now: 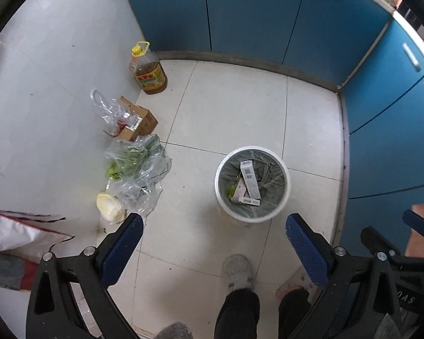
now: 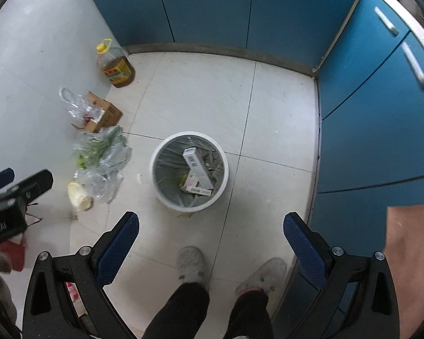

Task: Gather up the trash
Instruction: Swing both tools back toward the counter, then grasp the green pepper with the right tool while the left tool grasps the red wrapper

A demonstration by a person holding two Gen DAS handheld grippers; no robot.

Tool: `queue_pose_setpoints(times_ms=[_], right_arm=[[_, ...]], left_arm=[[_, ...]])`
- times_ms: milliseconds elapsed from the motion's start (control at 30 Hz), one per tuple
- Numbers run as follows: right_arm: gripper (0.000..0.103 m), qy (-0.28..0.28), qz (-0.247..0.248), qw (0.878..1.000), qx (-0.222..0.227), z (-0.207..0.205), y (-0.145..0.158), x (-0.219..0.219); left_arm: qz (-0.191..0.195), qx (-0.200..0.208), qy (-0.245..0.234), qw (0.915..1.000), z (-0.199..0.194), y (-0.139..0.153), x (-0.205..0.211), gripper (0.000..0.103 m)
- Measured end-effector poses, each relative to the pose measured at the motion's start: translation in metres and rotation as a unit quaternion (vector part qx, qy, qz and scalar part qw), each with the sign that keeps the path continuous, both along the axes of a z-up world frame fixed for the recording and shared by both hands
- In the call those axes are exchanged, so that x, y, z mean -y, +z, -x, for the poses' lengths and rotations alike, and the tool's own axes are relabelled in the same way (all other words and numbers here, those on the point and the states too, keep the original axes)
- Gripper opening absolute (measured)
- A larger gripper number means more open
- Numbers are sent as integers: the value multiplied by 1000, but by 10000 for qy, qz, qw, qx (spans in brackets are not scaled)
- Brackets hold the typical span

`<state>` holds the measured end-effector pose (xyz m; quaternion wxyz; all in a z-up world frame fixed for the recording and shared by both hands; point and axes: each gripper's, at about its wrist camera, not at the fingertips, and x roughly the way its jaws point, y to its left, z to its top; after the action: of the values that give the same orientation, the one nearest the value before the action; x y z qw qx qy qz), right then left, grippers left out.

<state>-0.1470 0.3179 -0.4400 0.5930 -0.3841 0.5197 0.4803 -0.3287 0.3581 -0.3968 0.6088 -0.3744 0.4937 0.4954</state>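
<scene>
Bin (image 1: 224, 206) w/ boxes (image 1: 250, 179) (lined).

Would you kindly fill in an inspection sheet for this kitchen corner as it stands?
Surface: pale tiled floor, lightly marked.
Job's things: white round bin with grey liner holds small cartons.
Clutter: yellow-capped oil bottle, brown cardboard box, clear plastic bags of greens, along the wall.
Grippers: left gripper and right gripper open, empty.
Cables: nothing seen.
Surroundings: blue cabinets; person's shoes.

Boxes (image 1: 248, 182) in bin (image 1: 226, 206); bags (image 1: 138, 169) left, by wall (image 1: 42, 84).
</scene>
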Motion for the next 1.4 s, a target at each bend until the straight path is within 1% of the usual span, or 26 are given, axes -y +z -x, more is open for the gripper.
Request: queue_pose_setpoints(times_ms=[167,267,333,433,467,533,600,667,767,800,867,933,1000,1067,1133,1167,1200,1233,1267,1300,1333,1367,1400], right_arm=[[103,31,-164,9998,-62,8,79,25],[103,47,-250,9996,-79,12,123,39],[103,92,-338,9994,-76,16,150,49],[103,138,-479,9987,-55,20,185,62],[103,124,-546,9984,-41,20,200,69],[103,120,-698,9975,-52,19,219,78],[103,-45,-808,9966,-164,17,233,87],[103,-263,-967,9942,-401,9,247,99],[103,-826,-1225,9861,-756,-17,264,123],[103,-918,-1327,9835,-819,-26,269,130],[103,-1317,-1510,9763,-821,-52,281,153],[103,-1806,-1628,9668,-788,-87,291,184],[103,-2382,-1643,9542,-758,-125,294,218],[103,-2978,-1615,9389,-613,-166,298,259],[103,-3621,-1481,9195,-383,-207,296,308],[103,-3987,-1377,9062,-288,-228,292,337],[103,-4235,-1307,8961,-237,-242,290,359],[103,-4533,-1196,8832,-162,-258,285,386],[103,-4777,-1107,8715,-89,-274,280,410],[103,-4986,-1044,8605,-23,-288,274,434],[103,-5159,-999,8508,48,-297,266,456],[102,-5302,-950,8425,124,-308,257,478],[97,-5376,-911,8382,139,-315,248,492]], left_arm=[[-49,42,-42,10000,7,61,25,103],[-105,93,-60,9999,6,97,38,103],[-147,52,-80,9998,4,118,47,103],[-207,72,-111,9997,4,145,60,103],[-214,94,-109,9997,5,151,64,103],[-229,89,-136,9996,6,163,72,103],[-267,30,-179,9995,5,171,77,103],[-390,15,-258,9989,2,182,83,103],[-641,10,-305,9975,-11,198,88,103],[-728,41,-360,9967,-20,203,89,103],[-880,40,-421,9952,-34,212,92,103],[-1018,130,-608,9929,-61,219,98,103],[-995,234,-928,9904,-95,224,105,103],[-891,270,-1429,9853,-142,226,119,103],[-804,283,-1894,9782,-190,226,137,103],[-751,291,-2111,9741,-215,224,149,103],[-672,312,-2305,9702,-237,223,159,103],[-505,363,-2614,9632,-270,217,177,103],[-387,360,-2782,9591,-291,215,188,103],[-197,367,-3029,9521,-321,206,207,103],[-50,373,-3228,9457,-341,200,221,103],[66,309,-3426,9390,-362,192,236,103],[141,196,-3631,9314,-382,183,252,103]])
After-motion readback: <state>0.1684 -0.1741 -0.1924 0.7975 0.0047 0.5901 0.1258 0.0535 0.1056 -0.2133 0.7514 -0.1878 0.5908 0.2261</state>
